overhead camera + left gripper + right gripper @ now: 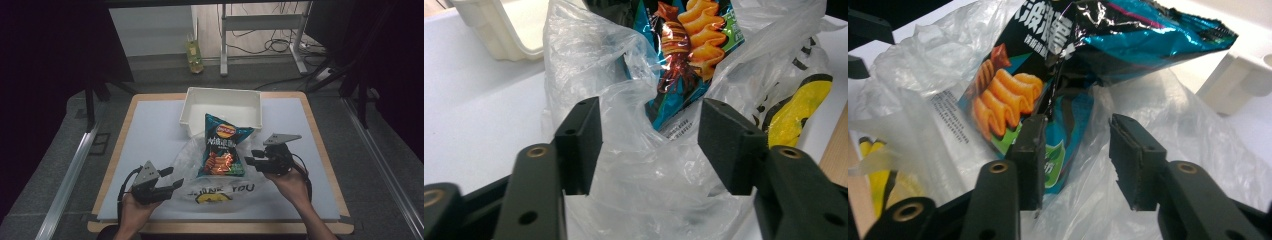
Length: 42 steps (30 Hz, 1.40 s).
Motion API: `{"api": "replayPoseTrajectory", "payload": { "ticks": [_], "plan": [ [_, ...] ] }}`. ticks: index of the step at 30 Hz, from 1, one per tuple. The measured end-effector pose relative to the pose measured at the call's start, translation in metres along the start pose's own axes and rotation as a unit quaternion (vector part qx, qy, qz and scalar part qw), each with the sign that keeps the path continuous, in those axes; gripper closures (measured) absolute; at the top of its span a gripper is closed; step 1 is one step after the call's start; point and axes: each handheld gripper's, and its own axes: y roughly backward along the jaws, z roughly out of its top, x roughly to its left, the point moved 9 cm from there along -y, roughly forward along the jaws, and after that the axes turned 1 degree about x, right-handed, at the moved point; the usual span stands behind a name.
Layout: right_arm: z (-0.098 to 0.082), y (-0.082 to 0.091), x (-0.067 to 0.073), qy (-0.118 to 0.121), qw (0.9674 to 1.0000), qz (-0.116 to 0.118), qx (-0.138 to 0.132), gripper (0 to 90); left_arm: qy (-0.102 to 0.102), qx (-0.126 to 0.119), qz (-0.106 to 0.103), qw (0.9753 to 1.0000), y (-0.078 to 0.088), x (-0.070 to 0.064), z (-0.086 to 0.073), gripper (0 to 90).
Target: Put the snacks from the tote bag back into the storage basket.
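A teal and black chip bag [222, 150] lies half inside a clear plastic carrier bag [220, 192] with yellow print, its top leaning on the white bin [222, 95]. My left gripper [173, 178] is at the carrier bag's near left edge. Its jaws stand open with crumpled plastic [649, 190] loose between them [649, 135]. My right gripper [253, 157] is at the chip bag's right side, also open. The chip bag's lower corner [1058, 150] sits just by the left jaw, and the pads [1135, 160] do not press on it.
The white bin [499, 35] stands at the back centre of the white mat [150, 130] on the wooden table. The table's wooden edge [325, 150] runs close to my right hand. A bottle [194, 55] and a desk frame [260, 22] stand on the floor beyond.
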Motion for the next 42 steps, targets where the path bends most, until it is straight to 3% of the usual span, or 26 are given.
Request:
{"api": "replayPoseTrajectory", "payload": {
  "ticks": [8, 16, 21, 25, 28, 33, 37, 42],
  "plan": [
    [0.006, -0.01, -0.001, -0.008, 1.0, -0.004, -0.004, 50.9, 0.005, 0.007, -0.004, 1.0, -0.003, 0.0, -0.004, 35.9],
    [0.016, -0.027, 0.004, -0.011, 0.9998, 0.008, -0.011, 45.8, 0.002, 0.025, 0.0, 0.9997, -0.007, 0.002, -0.01, 33.3],
    [0.02, -0.04, 0.008, -0.019, 0.9996, 0.019, -0.007, 45.3, 0.006, 0.04, 0.005, 0.9992, -0.01, 0.008, -0.017, 33.2],
    [0.02, -0.052, 0.008, -0.021, 0.9997, 0.013, 0.005, 45.6, 0.01, 0.048, 0.002, 0.9988, -0.013, 0.009, -0.019, 33.3],
    [0.018, -0.059, 0.008, -0.023, 0.9996, 0.013, 0.009, 51.0, 0.004, 0.052, 0.004, 0.9986, -0.014, 0.008, -0.02, 33.2],
    [0.017, -0.064, 0.011, -0.028, 0.9989, 0.033, 0.016, 70.5, 0.001, 0.055, 0.006, 0.9985, -0.014, 0.008, -0.021, 33.4],
    [0.016, -0.066, 0.012, -0.021, 0.999, 0.03, 0.026, 83.9, 0.002, 0.054, 0.004, 0.9985, -0.014, 0.008, -0.02, 33.2],
    [0.014, -0.065, 0.011, -0.031, 0.9984, 0.038, 0.026, 89.5, 0.002, 0.053, 0.004, 0.9986, -0.014, 0.007, -0.02, 32.3]
  ]
}}
